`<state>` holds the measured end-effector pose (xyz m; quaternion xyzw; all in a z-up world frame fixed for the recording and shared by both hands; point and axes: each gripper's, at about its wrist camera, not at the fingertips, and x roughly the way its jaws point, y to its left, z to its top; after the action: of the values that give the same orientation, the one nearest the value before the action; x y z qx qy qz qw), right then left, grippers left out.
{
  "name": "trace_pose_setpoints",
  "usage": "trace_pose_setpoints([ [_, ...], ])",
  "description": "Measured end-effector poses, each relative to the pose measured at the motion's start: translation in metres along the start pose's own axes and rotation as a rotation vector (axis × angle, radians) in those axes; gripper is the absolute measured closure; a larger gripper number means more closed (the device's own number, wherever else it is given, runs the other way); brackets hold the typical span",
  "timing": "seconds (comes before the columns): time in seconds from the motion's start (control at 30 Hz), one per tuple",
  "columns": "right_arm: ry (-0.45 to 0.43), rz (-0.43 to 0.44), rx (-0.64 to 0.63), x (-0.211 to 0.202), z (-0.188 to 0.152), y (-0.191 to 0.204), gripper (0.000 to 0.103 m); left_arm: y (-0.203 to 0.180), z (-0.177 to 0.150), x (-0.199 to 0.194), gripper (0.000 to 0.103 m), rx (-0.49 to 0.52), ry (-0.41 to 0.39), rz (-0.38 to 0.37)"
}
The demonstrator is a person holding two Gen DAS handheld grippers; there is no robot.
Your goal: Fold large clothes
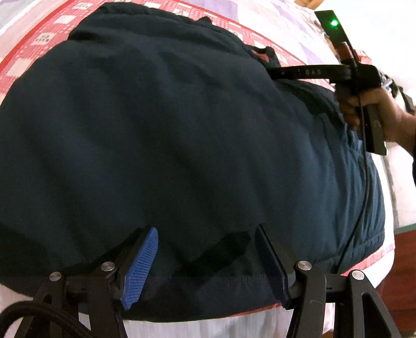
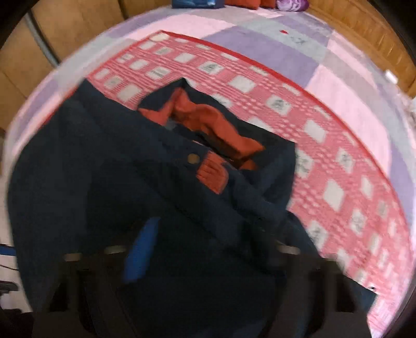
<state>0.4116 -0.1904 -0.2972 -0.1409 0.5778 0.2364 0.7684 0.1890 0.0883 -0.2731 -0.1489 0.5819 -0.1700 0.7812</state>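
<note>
A large dark navy jacket (image 1: pixel 182 135) lies spread on a red checked mat (image 1: pixel 46 36) on the bed. My left gripper (image 1: pixel 208 262) is open, its blue-padded fingers (image 1: pixel 141 267) resting over the jacket's near hem. In the right wrist view the jacket (image 2: pixel 130 182) shows its orange-lined collar (image 2: pixel 208 127) and a brass snap button (image 2: pixel 192 158). My right gripper (image 2: pixel 208 252) is blurred and open over the jacket's dark cloth. It also shows in the left wrist view (image 1: pixel 299 72), held by a hand at the jacket's far right side.
The red checked mat (image 2: pixel 325 145) lies on a pink and purple patchwork bedspread (image 2: pixel 286 41). Cushions (image 2: pixel 241 3) sit at the bed's far end. A wooden wall (image 2: pixel 377 36) stands behind. A cable (image 1: pixel 361 208) hangs from the right gripper.
</note>
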Motion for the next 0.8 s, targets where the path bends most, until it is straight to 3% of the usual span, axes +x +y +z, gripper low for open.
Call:
trace_pose_setpoints([
  [0.07,-0.009,-0.048,-0.034,0.001,0.000,0.003,0.098,0.000,-0.001,0.001,0.037,-0.029,-0.004,0.002],
  [0.1,-0.019,-0.048,-0.039,-0.001,0.000,0.004,0.101,0.000,-0.002,0.001,0.037,-0.041,-0.008,0.004],
  [0.27,-0.191,-0.142,-0.044,-0.046,0.002,0.004,0.103,0.001,-0.004,-0.001,0.037,-0.073,-0.022,0.015],
  [0.33,-0.261,-0.242,-0.033,-0.061,0.014,0.000,0.103,0.001,-0.003,-0.002,0.037,-0.082,-0.030,0.015],
  [0.4,-0.294,-0.286,0.027,-0.067,0.041,-0.020,0.103,-0.002,-0.002,-0.002,0.037,-0.085,-0.035,0.020],
  [0.5,-0.236,-0.192,0.049,-0.057,0.061,-0.039,0.103,-0.010,0.003,-0.001,0.037,-0.078,-0.041,0.019],
  [0.63,-0.189,-0.046,-0.035,-0.054,0.044,-0.012,0.101,-0.023,0.005,0.004,0.037,-0.059,-0.031,0.017],
  [0.67,-0.172,-0.029,-0.052,-0.049,0.040,-0.006,0.097,-0.024,0.006,0.005,0.037,-0.055,-0.029,0.019],
  [0.73,-0.113,-0.013,-0.097,-0.034,0.036,0.004,0.070,-0.023,0.005,0.006,0.037,-0.055,-0.031,0.015],
  [0.77,-0.094,-0.011,-0.104,-0.026,0.037,0.008,0.044,-0.023,0.005,0.006,0.037,-0.057,-0.031,0.015],
  [0.8,-0.082,-0.008,-0.103,-0.018,0.038,0.008,0.032,-0.023,0.005,0.005,0.037,-0.060,-0.030,0.014],
])
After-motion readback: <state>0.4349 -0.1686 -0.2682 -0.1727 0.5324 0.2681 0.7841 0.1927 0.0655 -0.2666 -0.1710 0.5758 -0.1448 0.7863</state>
